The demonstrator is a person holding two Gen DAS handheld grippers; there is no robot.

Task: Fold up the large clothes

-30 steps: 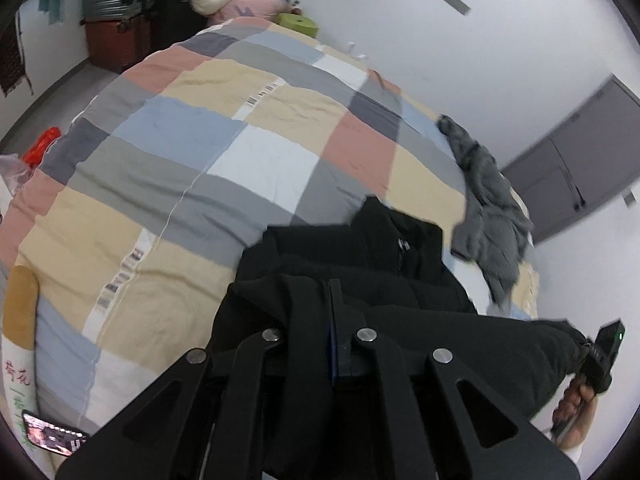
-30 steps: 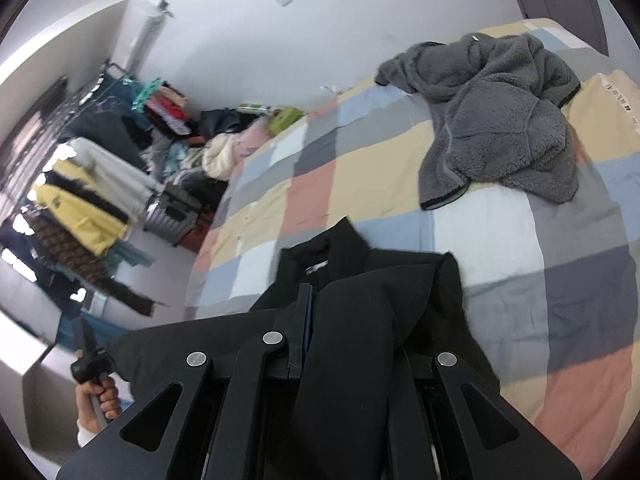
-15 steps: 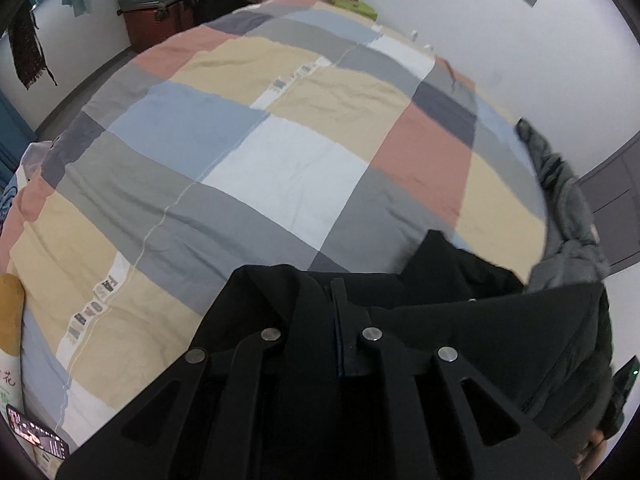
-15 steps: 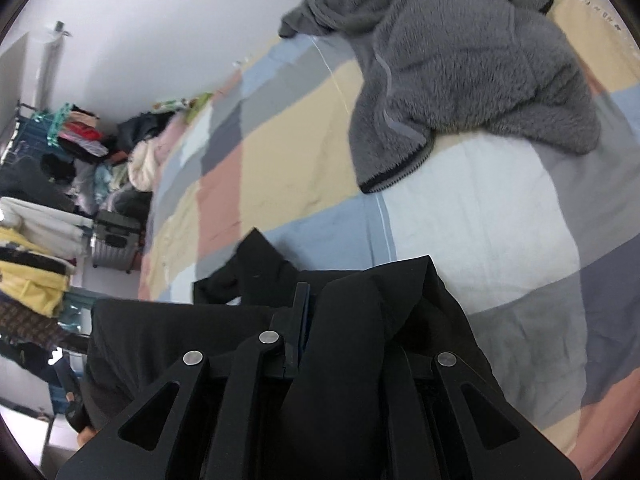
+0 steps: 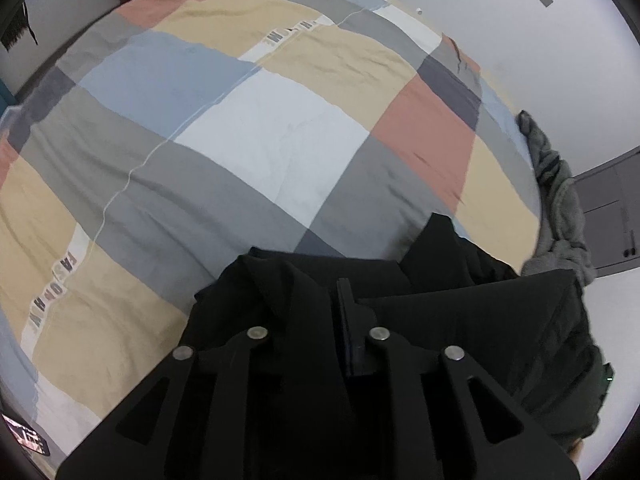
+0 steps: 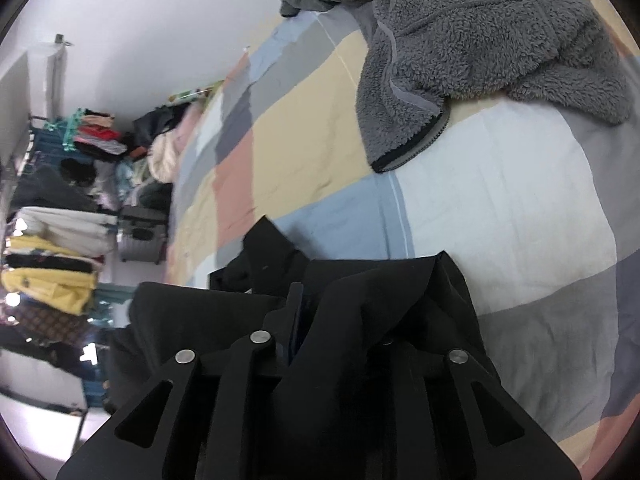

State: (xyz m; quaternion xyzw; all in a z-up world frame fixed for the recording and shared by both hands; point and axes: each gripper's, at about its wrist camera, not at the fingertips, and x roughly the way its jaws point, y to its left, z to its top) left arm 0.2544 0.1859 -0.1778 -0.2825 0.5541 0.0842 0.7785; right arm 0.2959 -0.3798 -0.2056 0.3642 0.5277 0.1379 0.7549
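A black garment (image 5: pixel 460 320) hangs between my two grippers over the near edge of the bed. My left gripper (image 5: pixel 340 304) is shut on its fabric, which drapes over both fingers. My right gripper (image 6: pixel 298 304) is shut on the same black garment (image 6: pixel 380 300), whose cloth covers the right finger. The garment's collar (image 6: pixel 266 244) points toward the bed's middle. The far end of the stretched cloth hides the other hand in each view.
The bed's checked quilt (image 5: pixel 260 140) of grey, yellow, blue, white and pink squares fills the view ahead. A grey fleece jacket (image 6: pixel 480 48) lies crumpled at the bed's far right (image 5: pixel 560 208). A clothes rack (image 6: pixel 52 216) and suitcase (image 6: pixel 140 236) stand beyond the bed.
Both grippers have moved forward and lower over the bed with the black garment held between them. The quilt and the grey fleece now loom larger.
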